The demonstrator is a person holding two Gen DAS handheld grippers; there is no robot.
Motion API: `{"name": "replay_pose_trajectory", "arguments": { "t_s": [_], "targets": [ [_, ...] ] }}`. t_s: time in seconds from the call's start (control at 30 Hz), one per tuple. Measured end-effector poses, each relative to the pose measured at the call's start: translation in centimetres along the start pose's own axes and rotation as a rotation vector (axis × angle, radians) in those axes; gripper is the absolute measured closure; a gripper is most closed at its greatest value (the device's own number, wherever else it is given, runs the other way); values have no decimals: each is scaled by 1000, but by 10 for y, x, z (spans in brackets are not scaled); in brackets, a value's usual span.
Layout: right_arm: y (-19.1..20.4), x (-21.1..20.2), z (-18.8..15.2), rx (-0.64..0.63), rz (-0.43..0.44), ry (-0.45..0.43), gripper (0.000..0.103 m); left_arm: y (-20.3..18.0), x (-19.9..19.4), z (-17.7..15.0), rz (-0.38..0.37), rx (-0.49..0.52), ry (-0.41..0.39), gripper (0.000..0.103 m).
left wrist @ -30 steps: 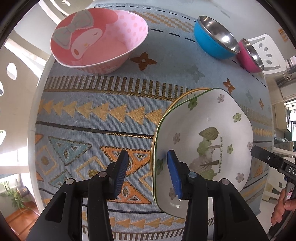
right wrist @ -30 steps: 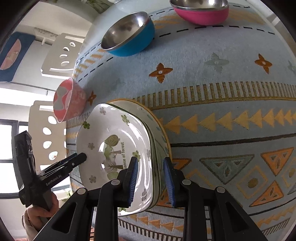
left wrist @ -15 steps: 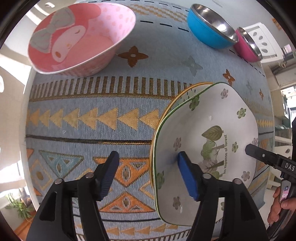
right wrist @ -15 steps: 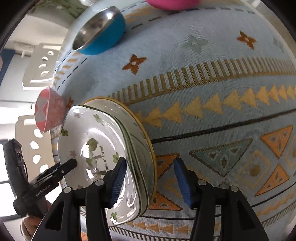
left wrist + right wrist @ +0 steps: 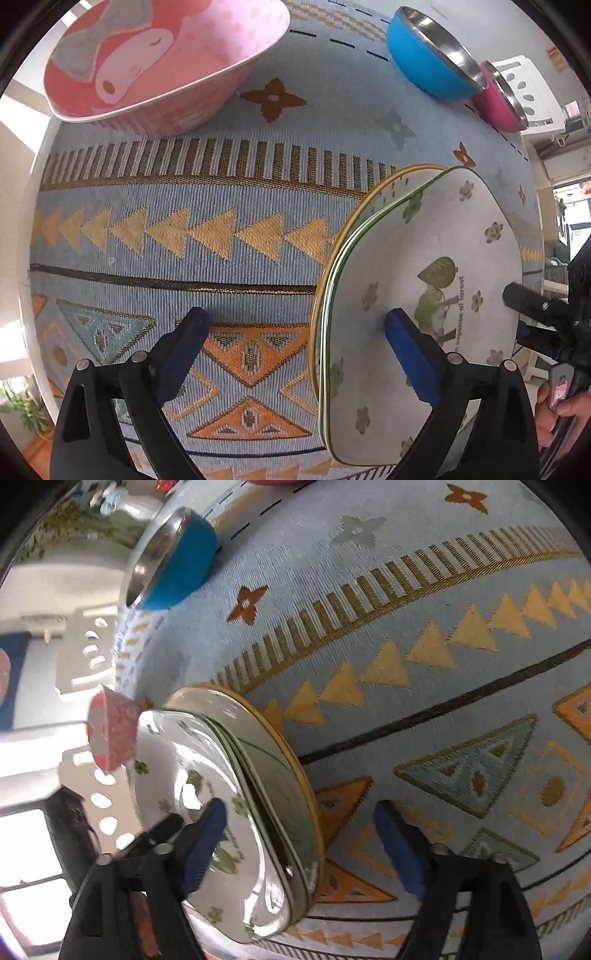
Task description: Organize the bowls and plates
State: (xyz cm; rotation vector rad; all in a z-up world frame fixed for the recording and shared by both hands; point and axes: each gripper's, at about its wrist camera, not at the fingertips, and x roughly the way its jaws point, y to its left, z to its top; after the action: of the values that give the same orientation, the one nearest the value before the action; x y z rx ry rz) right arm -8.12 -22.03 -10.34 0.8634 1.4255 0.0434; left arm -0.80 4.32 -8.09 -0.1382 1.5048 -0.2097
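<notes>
White forest-print plates (image 5: 424, 258) sat nested in a stack on the patterned blue tablecloth (image 5: 184, 192), a gold-rimmed plate (image 5: 273, 746) lowest. The left gripper (image 5: 295, 339) and right gripper (image 5: 295, 834) straddled opposite rims, jaws just opened wide, gripping nothing. Pink cartoon bowl (image 5: 159, 62), blue steel bowl (image 5: 432, 62) and magenta steel bowl (image 5: 502, 99) stood apart, visibly empty.

We count three bowls: one pink cartoon bowl (image 5: 166, 62), one blue steel-lined bowl (image 5: 432, 70) and one magenta steel-lined bowl (image 5: 500, 107). The magenta one shows only as a sliver at the top edge of the right wrist view.

We count a single stack of plates (image 5: 424, 295); its rims suggest at least three plates, a yellow-edged one below and green-edged ones above, though we cannot tell the exact number.

We see two grippers, the left gripper (image 5: 295, 332) and the right gripper (image 5: 299, 830), each with two blue-padded fingers.

One patterned cloth (image 5: 184, 229) covers the one table, and we see one white chair (image 5: 532, 88).
</notes>
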Motion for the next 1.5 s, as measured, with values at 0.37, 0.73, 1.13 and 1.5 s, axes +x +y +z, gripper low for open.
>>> {"name": "replay_pose_trajectory", "arguments": {
  "t_s": [0.37,0.73,1.13,1.5],
  "targets": [
    [39,19,3,-155,-78,29,5,0,-3,-5,37,-74,1,5],
    [14,7,8,-147,48,40,3,-29,-5,4,117,-91,8,5],
    [-3,-5,8,-173,90,57,3,-46,-1,15,144,-123,10,5],
    [-1,-5,8,-180,83,63,3,-57,-6,16,164,-107,6,5]
  ]
}}
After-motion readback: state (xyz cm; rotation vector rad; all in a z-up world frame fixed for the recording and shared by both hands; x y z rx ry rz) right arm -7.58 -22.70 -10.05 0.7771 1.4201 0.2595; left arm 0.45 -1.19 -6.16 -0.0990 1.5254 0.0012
